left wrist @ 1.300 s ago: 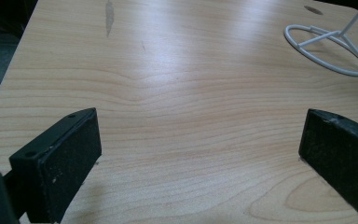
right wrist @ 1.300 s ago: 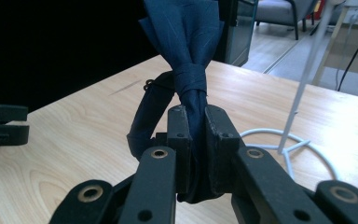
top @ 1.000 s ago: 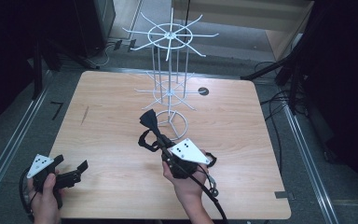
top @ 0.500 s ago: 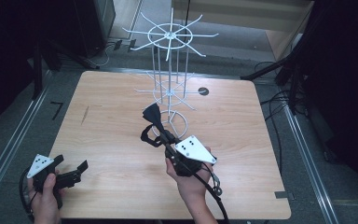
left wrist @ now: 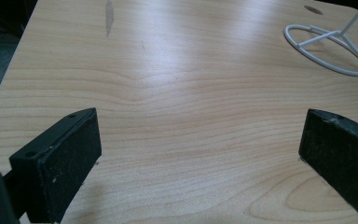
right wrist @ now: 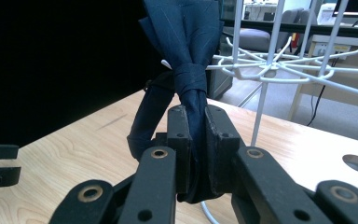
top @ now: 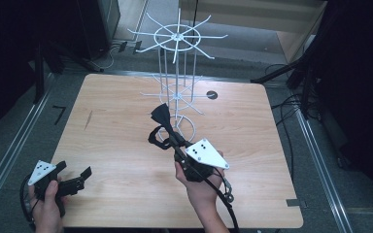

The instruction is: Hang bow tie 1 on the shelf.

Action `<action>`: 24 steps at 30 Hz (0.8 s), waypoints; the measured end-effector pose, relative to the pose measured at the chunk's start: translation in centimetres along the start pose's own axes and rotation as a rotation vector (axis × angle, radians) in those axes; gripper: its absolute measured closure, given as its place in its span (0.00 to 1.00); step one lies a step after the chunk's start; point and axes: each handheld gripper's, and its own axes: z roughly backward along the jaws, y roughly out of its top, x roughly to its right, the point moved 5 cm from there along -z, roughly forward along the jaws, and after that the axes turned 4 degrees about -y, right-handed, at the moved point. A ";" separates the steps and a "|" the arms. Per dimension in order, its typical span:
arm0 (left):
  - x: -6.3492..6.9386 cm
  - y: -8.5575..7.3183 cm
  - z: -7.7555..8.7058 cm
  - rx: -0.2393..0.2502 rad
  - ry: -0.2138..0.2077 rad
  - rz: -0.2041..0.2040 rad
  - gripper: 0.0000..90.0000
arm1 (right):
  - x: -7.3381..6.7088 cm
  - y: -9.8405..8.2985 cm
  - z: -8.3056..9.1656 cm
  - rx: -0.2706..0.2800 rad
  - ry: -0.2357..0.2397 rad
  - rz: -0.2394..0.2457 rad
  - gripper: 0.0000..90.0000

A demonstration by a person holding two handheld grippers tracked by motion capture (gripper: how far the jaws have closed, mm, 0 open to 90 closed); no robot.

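A dark navy necktie-like cloth (top: 160,116) with a knotted band and a loop stands up from my right gripper (top: 169,137), which is shut on it just below the knot. In the right gripper view the jaws pinch the cloth (right wrist: 189,42) between the pads of my right gripper (right wrist: 196,121). It is held above the table, just in front of the white wire rack (top: 177,36). My left gripper (top: 74,171) rests at the table's near left corner, open with nothing in it. In the left gripper view its jaws (left wrist: 200,140) stand wide over bare wood.
The rack's ring base (top: 177,130) sits mid-table and shows as a ring base (left wrist: 326,46) in the left gripper view. Its hooked arms (right wrist: 289,63) spread at two levels. A round hole (top: 212,95) lies in the wooden tabletop (top: 252,145). Cables run on the floor at right.
My right gripper, with the cloth in it, has shifted slightly right and toward the rack. The left gripper has stayed still.
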 end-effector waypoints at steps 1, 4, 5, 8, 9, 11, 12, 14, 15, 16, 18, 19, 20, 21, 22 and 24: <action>0.0 0.0 0.0 -0.001 0.000 -0.001 0.00 | 0.0 0.1 0.0 0.001 0.000 0.000 0.92; 0.0 0.0 0.0 -0.001 -0.001 0.000 0.00 | 0.1 0.3 0.2 0.005 -0.003 0.000 0.92; 0.0 0.0 0.0 -0.003 -0.001 -0.001 0.00 | 0.2 0.4 0.2 0.009 -0.003 0.002 0.92; 0.0 0.0 0.0 -0.002 -0.001 -0.001 0.00 | 0.3 0.7 0.3 0.014 -0.008 0.005 0.92; 0.0 0.0 0.0 -0.002 -0.001 -0.001 0.00 | 0.4 0.9 0.3 0.019 -0.010 0.008 0.92; 0.0 0.0 0.0 -0.001 -0.001 0.000 0.00 | 0.4 1.0 0.4 0.019 -0.012 0.002 0.92; 0.0 0.0 0.0 -0.001 -0.001 0.000 0.00 | 0.5 1.1 0.4 0.023 -0.012 0.005 0.92; 0.0 0.0 0.0 -0.001 -0.001 0.001 0.00 | 0.6 1.2 0.4 0.026 -0.015 0.006 0.92; 0.0 0.0 0.0 -0.002 -0.001 0.000 0.00 | 0.6 1.3 0.5 0.027 -0.017 0.006 0.92; 0.0 0.0 0.0 -0.002 -0.001 0.000 0.00 | 0.7 1.4 0.5 0.027 -0.018 0.006 0.92; 0.0 0.0 0.0 -0.002 -0.001 0.000 0.00 | 0.7 1.4 0.5 0.026 -0.018 0.003 0.92; 0.0 0.0 0.0 -0.001 -0.001 0.001 0.00 | 0.8 1.5 0.5 0.028 -0.020 0.006 0.92; 0.0 0.0 0.0 -0.002 -0.001 0.001 0.00 | 0.9 1.5 0.6 0.029 -0.022 0.008 0.92; 0.0 0.0 0.0 -0.001 -0.001 0.001 0.00 | 0.9 1.5 0.6 0.028 -0.021 0.006 0.92; 0.0 0.0 0.0 -0.001 -0.001 0.001 0.00 | 0.9 1.5 0.6 0.030 -0.021 0.007 0.92; 0.0 0.0 0.0 -0.001 -0.001 0.001 0.00 | 1.0 1.6 0.6 0.029 -0.025 0.009 0.92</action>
